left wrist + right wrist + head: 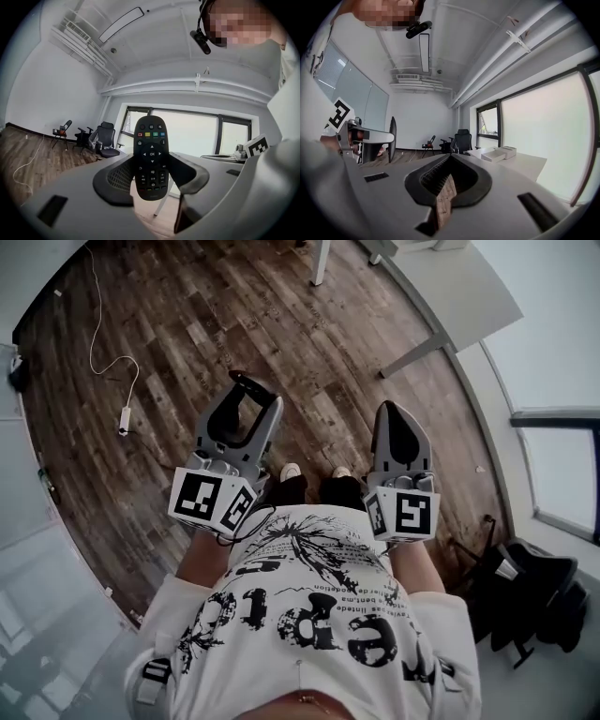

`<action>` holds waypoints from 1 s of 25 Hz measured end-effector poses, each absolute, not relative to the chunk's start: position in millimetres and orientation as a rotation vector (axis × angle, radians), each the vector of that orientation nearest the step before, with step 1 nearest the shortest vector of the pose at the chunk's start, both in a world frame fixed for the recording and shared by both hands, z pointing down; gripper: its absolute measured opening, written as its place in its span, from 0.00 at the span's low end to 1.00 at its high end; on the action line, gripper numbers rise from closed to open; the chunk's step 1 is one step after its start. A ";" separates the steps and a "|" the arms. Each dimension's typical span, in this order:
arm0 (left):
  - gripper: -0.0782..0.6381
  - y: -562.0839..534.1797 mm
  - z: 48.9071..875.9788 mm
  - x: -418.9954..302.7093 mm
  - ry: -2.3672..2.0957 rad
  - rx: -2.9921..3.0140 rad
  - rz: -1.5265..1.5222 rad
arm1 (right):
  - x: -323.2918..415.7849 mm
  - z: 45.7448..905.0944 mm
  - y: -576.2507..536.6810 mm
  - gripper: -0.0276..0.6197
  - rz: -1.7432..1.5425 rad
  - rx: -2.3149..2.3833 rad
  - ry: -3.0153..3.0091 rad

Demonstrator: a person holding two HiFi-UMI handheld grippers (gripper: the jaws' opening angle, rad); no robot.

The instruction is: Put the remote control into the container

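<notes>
The black remote control (151, 159) stands upright between the jaws of my left gripper (151, 180), buttons facing the camera, and the pads press its lower half. In the head view the remote (246, 383) sticks out past that left gripper (246, 409), held at waist height above the wooden floor. My right gripper (398, 423) is beside it at the same height, and in the right gripper view its jaws (449, 180) are shut with nothing between them. No container is clearly recognisable; two flat white boxes (501, 153) lie on a white desk.
A white desk (450, 287) stands ahead on the right along the windows. A black office chair (534, 596) is close at my right. A white cable with a plug (122, 390) trails over the floor at left. More chairs (105, 140) stand by the far wall.
</notes>
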State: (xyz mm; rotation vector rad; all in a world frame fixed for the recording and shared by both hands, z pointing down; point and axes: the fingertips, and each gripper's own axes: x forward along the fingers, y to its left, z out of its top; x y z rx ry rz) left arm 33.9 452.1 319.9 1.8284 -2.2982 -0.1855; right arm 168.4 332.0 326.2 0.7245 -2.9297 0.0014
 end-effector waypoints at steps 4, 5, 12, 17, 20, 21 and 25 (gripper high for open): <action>0.44 456.0 335.1 -1.9 -2.329 1.734 -0.191 | 126.5 338.2 317.0 0.05 0.022 0.670 -2.909; 0.44 455.1 338.3 -10.0 -2.337 1.711 -0.193 | 116.2 339.6 312.6 0.05 0.037 0.657 -2.913; 0.44 421.8 335.4 -63.9 -2.451 1.628 -0.104 | 39.1 347.6 266.1 0.05 0.099 0.516 -2.972; 0.44 371.6 308.3 -101.3 -2.525 1.603 -0.035 | -14.2 314.2 210.1 0.05 0.079 0.442 -3.075; 0.44 329.9 291.5 -121.6 -2.558 1.627 0.028 | -31.7 299.3 167.9 0.05 0.066 0.479 -3.107; 0.44 314.1 288.1 -125.6 -2.553 1.646 0.036 | -33.5 298.6 153.0 0.05 0.087 0.501 -3.106; 0.44 253.4 284.3 -130.9 -2.491 1.756 0.059 | -24.9 305.1 98.6 0.05 0.116 0.633 -3.061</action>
